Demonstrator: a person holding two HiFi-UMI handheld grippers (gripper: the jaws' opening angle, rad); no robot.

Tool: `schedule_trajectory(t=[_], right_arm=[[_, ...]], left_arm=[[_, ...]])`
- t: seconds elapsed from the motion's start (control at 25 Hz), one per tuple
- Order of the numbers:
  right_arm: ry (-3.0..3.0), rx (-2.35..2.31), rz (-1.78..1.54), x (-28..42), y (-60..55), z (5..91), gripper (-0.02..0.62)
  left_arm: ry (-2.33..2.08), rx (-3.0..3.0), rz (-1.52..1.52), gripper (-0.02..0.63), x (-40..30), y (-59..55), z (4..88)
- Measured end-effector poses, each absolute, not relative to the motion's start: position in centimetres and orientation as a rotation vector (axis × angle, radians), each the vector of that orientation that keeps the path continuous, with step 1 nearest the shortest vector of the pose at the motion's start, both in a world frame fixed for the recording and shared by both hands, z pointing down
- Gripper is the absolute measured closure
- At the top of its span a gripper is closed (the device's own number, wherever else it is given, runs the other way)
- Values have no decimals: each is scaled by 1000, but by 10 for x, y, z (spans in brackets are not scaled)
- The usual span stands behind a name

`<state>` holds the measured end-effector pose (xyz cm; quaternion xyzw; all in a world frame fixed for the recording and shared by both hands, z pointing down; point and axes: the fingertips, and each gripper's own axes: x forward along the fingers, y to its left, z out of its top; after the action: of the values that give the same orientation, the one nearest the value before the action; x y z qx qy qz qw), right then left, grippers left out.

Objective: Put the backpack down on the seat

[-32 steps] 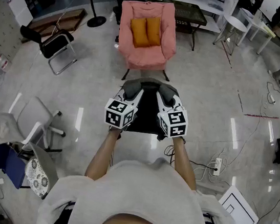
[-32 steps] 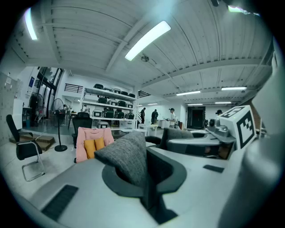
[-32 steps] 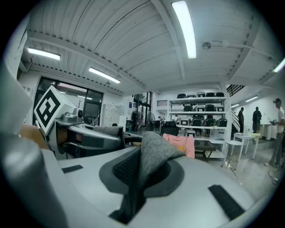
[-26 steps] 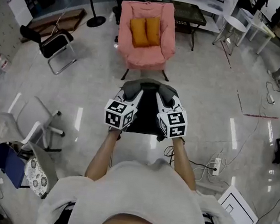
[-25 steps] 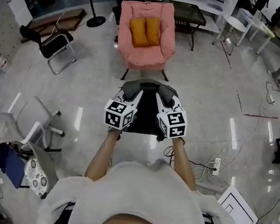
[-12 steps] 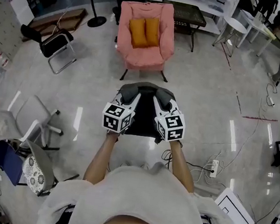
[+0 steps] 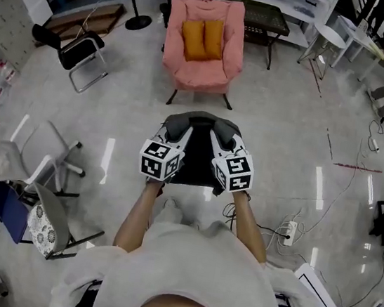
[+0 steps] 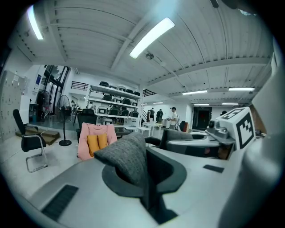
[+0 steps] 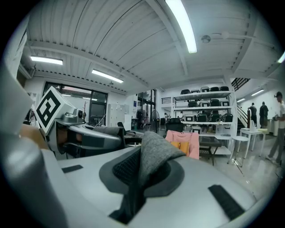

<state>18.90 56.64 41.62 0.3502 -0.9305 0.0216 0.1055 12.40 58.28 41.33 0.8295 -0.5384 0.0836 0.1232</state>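
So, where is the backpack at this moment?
In the head view the backpack hangs at centre, held by the left gripper and right gripper, short of the pink armchair.

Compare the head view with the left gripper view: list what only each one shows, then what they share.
Head view only: the person's forearms, a power strip, and the black body of the backpack. Left gripper view only: the ceiling lamp, and the left gripper shut on a grey strap. Both: the pink armchair with orange cushions, and the right gripper.
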Motion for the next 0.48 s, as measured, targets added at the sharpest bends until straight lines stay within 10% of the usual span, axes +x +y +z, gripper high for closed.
schedule_trajectory(t=[0.48], right_arm=[[-2722, 1033, 78, 158, 492, 436, 569]], left_arm=[[-1566, 2417, 220, 577, 93, 505, 430]])
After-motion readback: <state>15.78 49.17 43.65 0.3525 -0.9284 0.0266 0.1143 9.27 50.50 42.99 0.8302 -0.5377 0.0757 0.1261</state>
